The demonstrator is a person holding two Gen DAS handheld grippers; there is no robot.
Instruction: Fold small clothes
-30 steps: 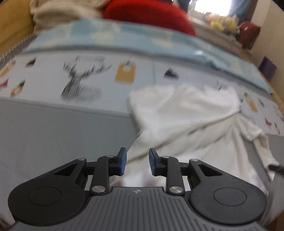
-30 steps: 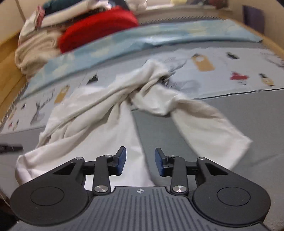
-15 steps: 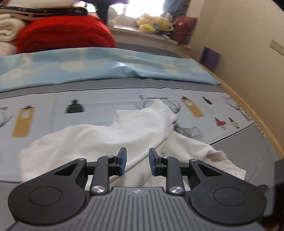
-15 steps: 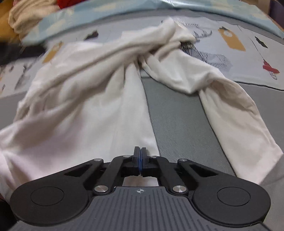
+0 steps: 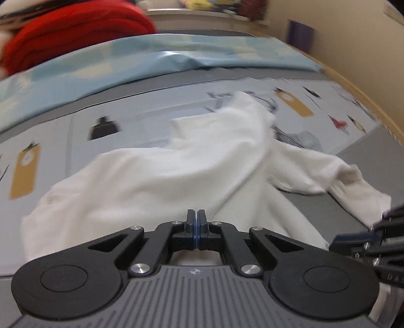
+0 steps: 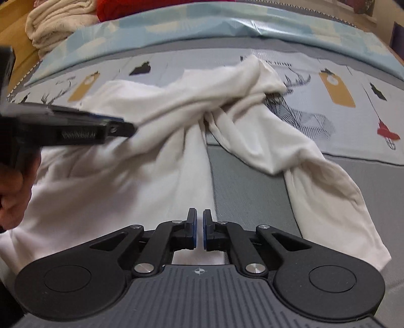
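A white garment (image 5: 176,176) lies crumpled and twisted on the bed, its two long parts splaying toward me (image 6: 315,176). My left gripper (image 5: 196,219) is low over its near edge with the jaws pressed together. In the right wrist view its fingertips (image 6: 126,127) pinch the cloth, and creases run from them toward the twist. My right gripper (image 6: 199,227) sits over the right edge of the wide near part. Its jaws stand a narrow slit apart and are opening, with white cloth showing through the gap and no visible pinch. A hand (image 6: 12,196) holds the left gripper.
The bed has a grey cover (image 6: 247,191) and a printed sheet (image 5: 126,121). A light blue band (image 5: 151,63) runs behind, with a folded red blanket (image 5: 75,32) and a cream one (image 6: 58,22) beyond. A wooden bed rail (image 5: 366,96) runs along the right.
My left gripper swung across the garment, came down onto its near edge and shut. My right gripper dropped toward the cloth, closed fully, then parted by a slit.
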